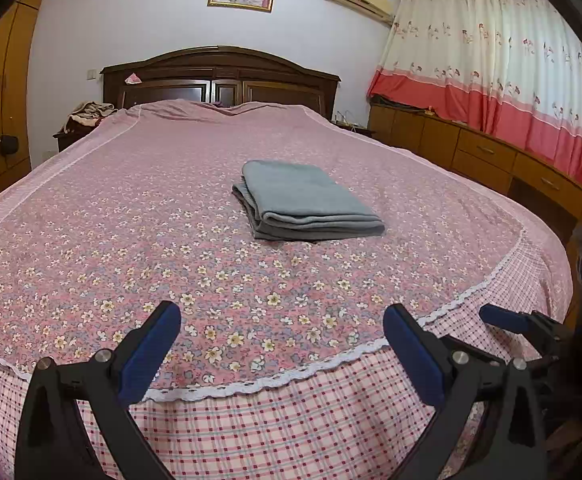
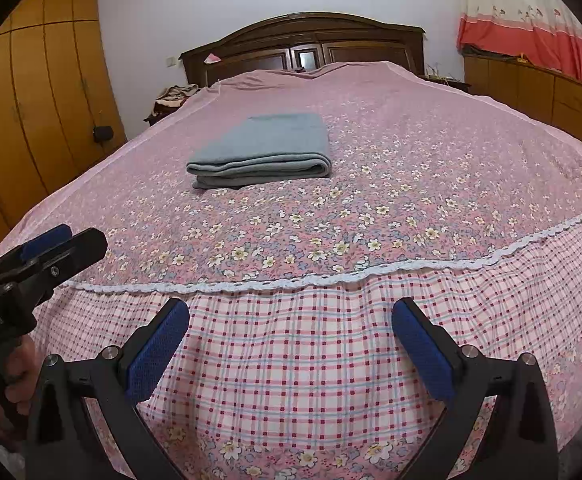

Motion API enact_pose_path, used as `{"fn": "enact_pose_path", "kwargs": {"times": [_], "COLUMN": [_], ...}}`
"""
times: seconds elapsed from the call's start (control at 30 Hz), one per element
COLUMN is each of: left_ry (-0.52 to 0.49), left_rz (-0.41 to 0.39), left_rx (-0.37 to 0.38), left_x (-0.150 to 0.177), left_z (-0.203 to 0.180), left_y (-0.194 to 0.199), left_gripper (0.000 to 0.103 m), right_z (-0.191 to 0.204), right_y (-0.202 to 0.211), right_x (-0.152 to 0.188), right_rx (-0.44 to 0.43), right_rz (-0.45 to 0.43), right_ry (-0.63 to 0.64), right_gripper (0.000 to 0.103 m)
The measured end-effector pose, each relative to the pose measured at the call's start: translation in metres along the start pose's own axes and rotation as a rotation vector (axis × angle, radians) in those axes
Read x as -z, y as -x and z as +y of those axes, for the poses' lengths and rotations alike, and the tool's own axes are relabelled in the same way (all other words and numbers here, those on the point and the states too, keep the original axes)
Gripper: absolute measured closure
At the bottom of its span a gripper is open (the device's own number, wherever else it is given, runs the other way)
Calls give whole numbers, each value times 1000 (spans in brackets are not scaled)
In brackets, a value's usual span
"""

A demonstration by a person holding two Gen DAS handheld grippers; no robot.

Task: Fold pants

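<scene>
Folded grey pants [image 1: 305, 200] mid-bedspread [image 1: 131, 208], well apart from both grippers. Left gripper [image 1: 281, 332], right gripper [image 2: 291, 328]: spread wide, holding nothing, at bedspread's foot edge.

Grey pants [image 1: 307, 198], seemingly fully folded, mid-bed

White lettering on the left tongs [image 2: 67, 240] body (blurred) cannot be read.

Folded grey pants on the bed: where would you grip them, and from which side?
Probably the rounded fold edge of the pants nearest the cameras, approached low from the foot of the bed. The stacked layers meet there, so one pinch should hold them all.
</scene>
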State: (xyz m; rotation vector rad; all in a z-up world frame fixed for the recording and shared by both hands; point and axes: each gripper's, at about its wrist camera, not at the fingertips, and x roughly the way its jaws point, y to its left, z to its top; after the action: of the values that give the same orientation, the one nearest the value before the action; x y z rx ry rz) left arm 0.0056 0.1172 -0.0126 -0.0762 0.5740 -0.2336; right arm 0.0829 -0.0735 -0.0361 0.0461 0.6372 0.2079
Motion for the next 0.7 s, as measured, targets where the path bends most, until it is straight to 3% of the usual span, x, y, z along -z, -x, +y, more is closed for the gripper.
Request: {"fn": "enact_pose_path", "kwargs": {"times": [0.7], "left_ry": [19], "left_rz": [1], "left_rx": [11], "left_x": [1], "left_z": [8], "left_y": [4], "left_gripper": [0], "right_z": [4], "right_y": [0], "right_x": [6], "right_rx": [-19], "right_rz": [-3], "right_ry": [-11], "right_gripper": [0]}}
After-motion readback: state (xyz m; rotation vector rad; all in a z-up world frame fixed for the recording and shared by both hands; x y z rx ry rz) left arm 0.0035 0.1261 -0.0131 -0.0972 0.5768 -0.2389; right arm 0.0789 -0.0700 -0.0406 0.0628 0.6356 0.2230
